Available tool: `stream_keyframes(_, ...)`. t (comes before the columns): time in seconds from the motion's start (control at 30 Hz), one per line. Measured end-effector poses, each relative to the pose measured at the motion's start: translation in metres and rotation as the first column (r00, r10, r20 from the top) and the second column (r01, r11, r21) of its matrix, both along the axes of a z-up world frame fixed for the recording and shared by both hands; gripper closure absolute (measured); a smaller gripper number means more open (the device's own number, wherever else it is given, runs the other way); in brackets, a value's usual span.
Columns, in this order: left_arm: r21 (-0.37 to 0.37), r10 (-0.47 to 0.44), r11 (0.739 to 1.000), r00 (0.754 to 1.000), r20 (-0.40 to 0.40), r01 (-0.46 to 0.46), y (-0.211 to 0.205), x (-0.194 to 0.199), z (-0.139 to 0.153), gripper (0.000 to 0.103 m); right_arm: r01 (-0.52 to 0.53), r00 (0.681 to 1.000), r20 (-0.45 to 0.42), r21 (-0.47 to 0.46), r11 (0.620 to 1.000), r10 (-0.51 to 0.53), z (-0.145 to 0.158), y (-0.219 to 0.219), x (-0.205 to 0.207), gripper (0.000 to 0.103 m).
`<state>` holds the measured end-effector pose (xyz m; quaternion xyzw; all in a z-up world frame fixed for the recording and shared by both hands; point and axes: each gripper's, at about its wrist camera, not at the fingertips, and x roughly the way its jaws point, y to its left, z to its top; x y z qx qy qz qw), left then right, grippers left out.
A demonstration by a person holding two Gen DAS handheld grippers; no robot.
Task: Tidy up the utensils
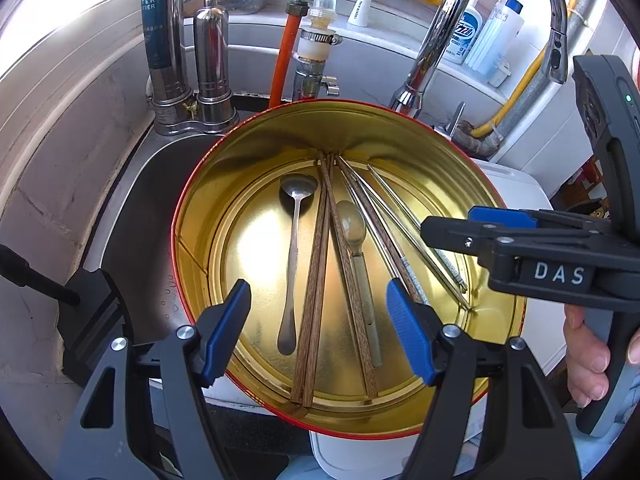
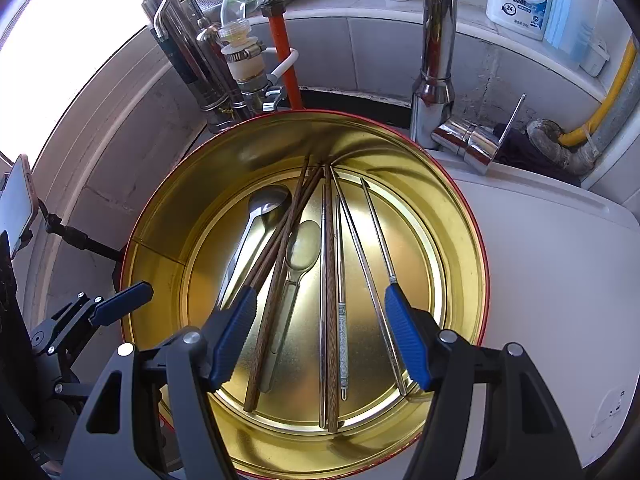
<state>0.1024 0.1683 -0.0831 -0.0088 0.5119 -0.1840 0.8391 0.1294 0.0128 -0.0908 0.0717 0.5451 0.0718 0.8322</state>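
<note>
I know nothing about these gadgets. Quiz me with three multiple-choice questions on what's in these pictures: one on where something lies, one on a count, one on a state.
1. Where do the utensils lie?
A. In the round gold tin
B. On the white board
C. In a drawer

2. How many spoons?
A. One
B. Two
C. Four

3. How do both grippers stand?
A. Open, empty
B. Clamping chopsticks
C. Clamping a spoon

Answers:
1. A: all rest inside the tin.
2. B: a metal spoon and a pale spoon.
3. A: left gripper and right gripper gape, nothing pinched.
</note>
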Motion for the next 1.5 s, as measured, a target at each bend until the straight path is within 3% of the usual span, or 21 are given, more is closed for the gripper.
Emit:
stream_keyframes(0.13, 0.002, 0.005, 1.000, 1.000, 0.000, -0.005, 0.001, 0.001, 0.000, 0.034, 0.001, 1.000, 0.004, -0.003, 1.000, -0.001, 0.003, -0.001, -0.002, 0.027)
stream_keyframes(0.2, -0.019, 0.012, 1.000, 1.000, 0.007, -0.012, 0.005, 0.001, 0.002, 0.027, -0.014, 1.000, 0.003, -0.010, 1.000, 0.014, 0.006, 0.000, -0.002, 0.014)
stream_keyframes(0.23, -0.035, 0.018, 0.999, 1.000, 0.012, -0.017, 0.006, 0.001, 0.004, 0.024, -0.019, 1.000, 0.006, -0.016, 1.000, 0.019, 0.008, 0.000, -0.003, 0.012)
stream_keyframes(0.6, -0.015, -0.013, 1.000, 1.000, 0.006, 0.013, 0.004, -0.001, 0.006, 0.021, -0.063, 0.998, 0.024, -0.076, 0.995, 0.065, 0.032, 0.003, -0.015, 0.010)
stream_keyframes(1.5, -0.004, -0.034, 0.999, 0.999, -0.015, 0.034, 0.002, -0.002, 0.002, 0.021, -0.066, 0.998, -0.001, -0.080, 0.995, 0.066, 0.026, 0.007, -0.019, 0.010)
